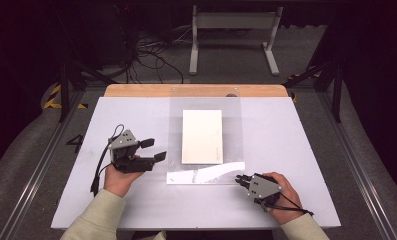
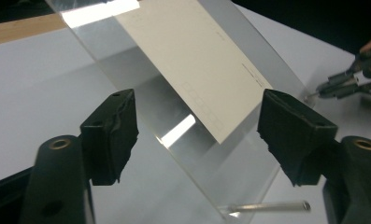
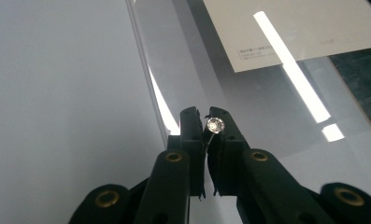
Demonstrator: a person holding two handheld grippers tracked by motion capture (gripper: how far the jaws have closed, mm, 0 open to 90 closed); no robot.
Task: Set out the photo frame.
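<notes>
1. From the high view, I am seeing a clear plastic sheet point(image 1: 206, 135) lying on the table point(image 1: 286, 150) with a white card point(image 1: 202, 136) under it. A thin clear rod point(image 1: 206, 176) is running along the sheet's near edge, its long axis left to right. My right gripper point(image 1: 240, 179) is at the rod's right end; my left gripper point(image 1: 155, 150) is hanging just left of the sheet.
2. In the left gripper view, my jaws are standing spread with nothing between them, and the rod's near end point(image 2: 267, 206) is lying low, toward the right jaw.
3. In the right gripper view, my jaws are pinching the rod's tip point(image 3: 215, 125), pressed nearly together.
</notes>
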